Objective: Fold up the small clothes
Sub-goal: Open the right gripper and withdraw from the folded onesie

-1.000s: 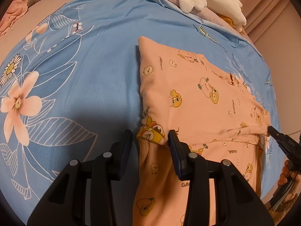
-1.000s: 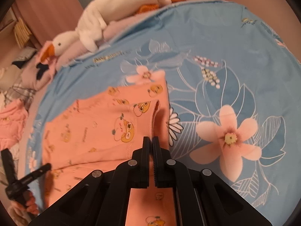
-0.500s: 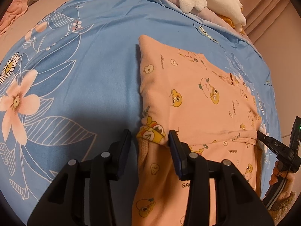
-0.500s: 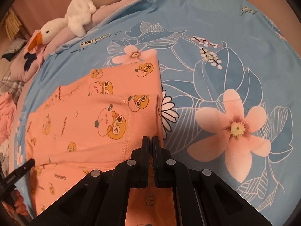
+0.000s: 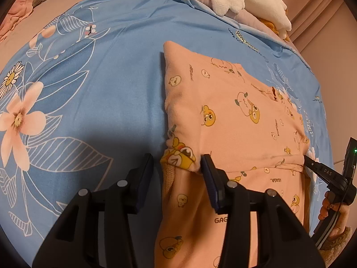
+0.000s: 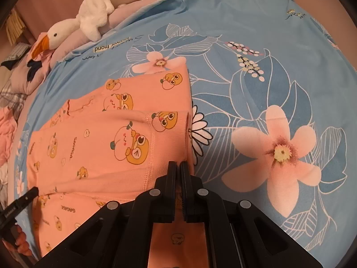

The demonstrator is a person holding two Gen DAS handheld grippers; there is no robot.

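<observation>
Pajamas (image 5: 241, 120), peach-pink with little cartoon ducks, were lying partly folded on the blue floral bedsheet (image 5: 107, 84), with the top flap doubled over toward the near side. Our left gripper (image 5: 177, 167) had its jaws opening, the folded corner sitting between them and only the right pad looking like it touched cloth, so we'd call that side let go. Our right gripper (image 6: 177, 174) had its jaws pinched tight together at the opposite corner of the fold, but whether any fabric was actually caught in there we honestly couldn't tell, since the fingers covered the spot. Biggest worry: if the right side was holding cloth and pulled away while the left had already released, the flap could drag crooked or flop back open. The soft knit also looked springy, so that bunched left corner might pop up and ruin the edge. Hard to read stuff: the lower part of the garment ran out of view under both grippers, and the plush goose (image 6: 89, 13) was cut off at the top edge.
</observation>
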